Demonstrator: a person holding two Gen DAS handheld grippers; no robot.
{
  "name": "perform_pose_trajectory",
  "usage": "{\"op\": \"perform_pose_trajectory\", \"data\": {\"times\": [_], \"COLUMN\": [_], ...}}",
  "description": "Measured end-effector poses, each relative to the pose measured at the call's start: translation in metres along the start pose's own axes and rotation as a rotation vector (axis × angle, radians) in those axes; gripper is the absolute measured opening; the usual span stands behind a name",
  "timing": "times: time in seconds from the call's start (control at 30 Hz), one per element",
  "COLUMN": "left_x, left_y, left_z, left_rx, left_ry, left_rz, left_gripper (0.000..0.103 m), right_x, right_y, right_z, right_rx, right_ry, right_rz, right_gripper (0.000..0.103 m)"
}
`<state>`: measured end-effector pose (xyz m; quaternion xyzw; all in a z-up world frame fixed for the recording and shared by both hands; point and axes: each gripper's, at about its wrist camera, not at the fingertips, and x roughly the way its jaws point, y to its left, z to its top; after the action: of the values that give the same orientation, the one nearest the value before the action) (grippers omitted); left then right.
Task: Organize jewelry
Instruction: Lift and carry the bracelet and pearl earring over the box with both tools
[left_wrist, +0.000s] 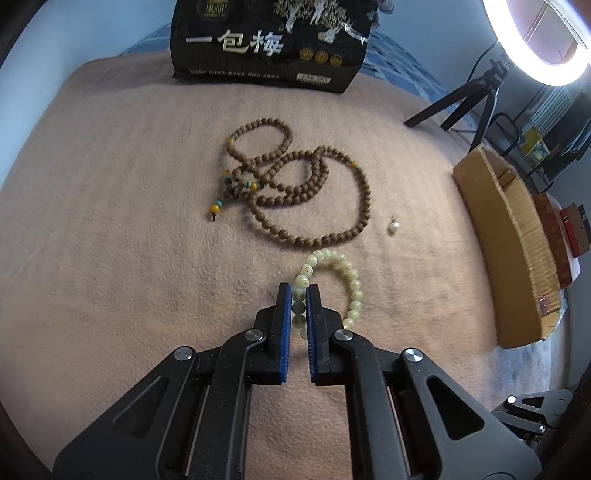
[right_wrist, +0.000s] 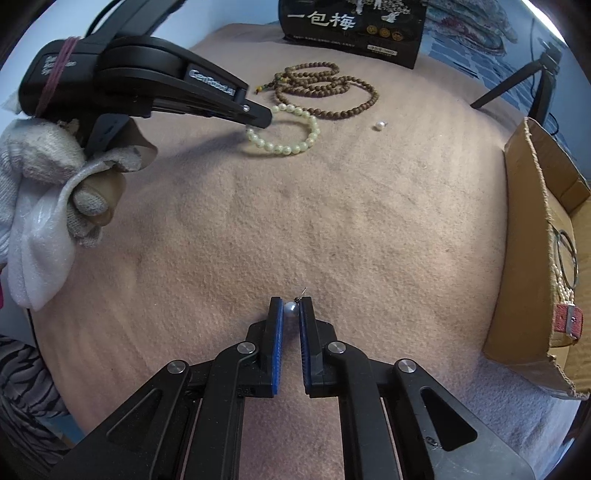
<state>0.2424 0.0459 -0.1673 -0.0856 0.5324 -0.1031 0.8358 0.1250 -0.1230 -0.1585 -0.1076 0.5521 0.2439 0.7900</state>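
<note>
Left wrist view. Left gripper (left_wrist: 299, 291): black plastic linkage arms, ribbed blue pads, jaws clamped on one side of a pale green bead bracelet (left_wrist: 341, 280). The beads are round, glossy and faintly translucent, some with gold characters. The rest of the bracelet loop curves out to the right on the blanket (left_wrist: 110, 221), a pinkish-beige, fuzzy, pilled fabric. Beyond it lies a long brown wooden bead necklace (left_wrist: 306, 184) in several overlapping coils: matte round beads with yellow and turquoise accents and a short tassel end at left. A single pearl earring (left_wrist: 393, 226), white and shiny, sits just right of the necklace, apart from it. At the far edge stands a black printed snack bag (left_wrist: 266, 44). A corrugated cardboard box (left_wrist: 517, 240) lies along the right edge. Ring light (left_wrist: 535, 37) on a black tripod at upper right.

Right wrist view. Right gripper (right_wrist: 291, 308): same build, jaws closed on a small white pearl earring in the pads (right_wrist: 290, 309), smooth and rounded, its thin wire hook poking out above the fingertips. It is low over the blanket; whether it touches, cannot tell. Upper left, a gloved hand (right_wrist: 55, 177) in white knit with tan rubbery fingertips holds the left gripper on the bracelet. Inside the box, a thin metal ring and a strand of small pearls (right_wrist: 567, 280)
</note>
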Motion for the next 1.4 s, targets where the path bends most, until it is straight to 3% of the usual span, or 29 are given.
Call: {"op": "perform_pose_trajectory", "data": {"times": [0.6,0.93,1.4], "left_x": [-0.060,-0.072,-0.069], "left_y": [-0.039,-0.069,-0.139], "left_z": [0.016,0.018,0.027], "left_rx": [0.017,0.050,0.149], "left_ry": [-0.131,-0.157,-0.177], "left_rz": [-0.099,-0.149,-0.197], "left_gripper": [0.005,0.005,0.005], "right_x": [-0.049,-0.079,-0.116], "right_y": [-0.027,-0.060,-0.123], "right_z": [0.010,0.008,-0.008], "right_rx": [0.061,0.130,0.240], "right_ry": [-0.123,-0.181,-0.250], "right_rz": [-0.001,-0.014,-0.090], "right_gripper": [0.007,0.007,0.007]}}
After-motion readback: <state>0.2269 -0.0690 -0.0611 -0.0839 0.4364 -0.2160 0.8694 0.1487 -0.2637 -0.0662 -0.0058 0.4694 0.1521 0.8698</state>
